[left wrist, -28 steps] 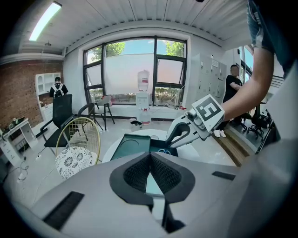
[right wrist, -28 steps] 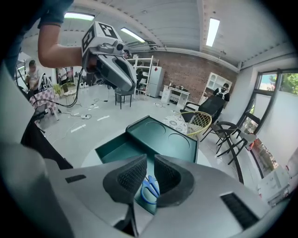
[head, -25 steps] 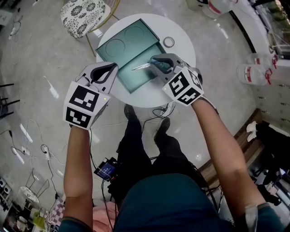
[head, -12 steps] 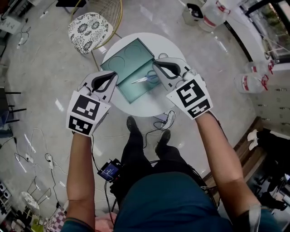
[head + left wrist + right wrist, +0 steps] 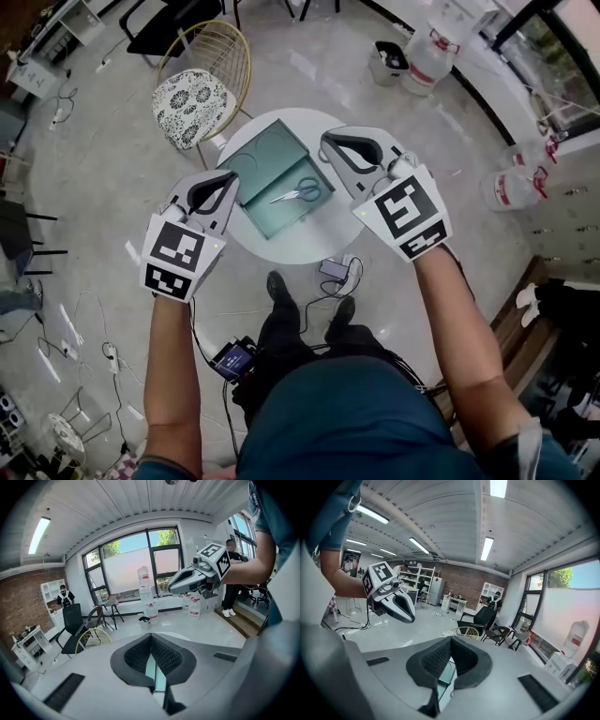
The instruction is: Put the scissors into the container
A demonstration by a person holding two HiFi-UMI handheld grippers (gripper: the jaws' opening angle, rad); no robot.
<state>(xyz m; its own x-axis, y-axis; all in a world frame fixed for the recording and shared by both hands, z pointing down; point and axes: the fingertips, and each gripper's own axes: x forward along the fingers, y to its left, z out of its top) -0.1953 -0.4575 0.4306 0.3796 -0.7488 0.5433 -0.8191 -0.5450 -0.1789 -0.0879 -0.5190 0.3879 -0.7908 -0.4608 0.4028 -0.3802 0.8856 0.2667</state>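
Note:
The scissors (image 5: 300, 194), with blue handles and steel blades, lie flat inside the green container (image 5: 265, 161) on the round white table (image 5: 309, 239). My left gripper (image 5: 231, 176) hangs shut and empty over the table's left edge, beside the container. High over the table's right side, my right gripper (image 5: 327, 140) is also shut and holds nothing, apart from the scissors. In the left gripper view the left gripper (image 5: 151, 637) has its jaws touching, and the right gripper (image 5: 185, 581) floats beyond. In the right gripper view the right gripper (image 5: 450, 641) is closed too.
A gold-framed chair with a patterned cushion (image 5: 191, 103) stands left of the table. Water jugs (image 5: 428, 58) and a small bin (image 5: 384, 58) sit at the far right, and another jug (image 5: 506, 189) lies further right. Cables and a small device (image 5: 234, 357) lie on the floor by the person's feet.
The right gripper has come off the scissors, which now lie in the container. Both grippers have lifted up and away from the table, which looks smaller.

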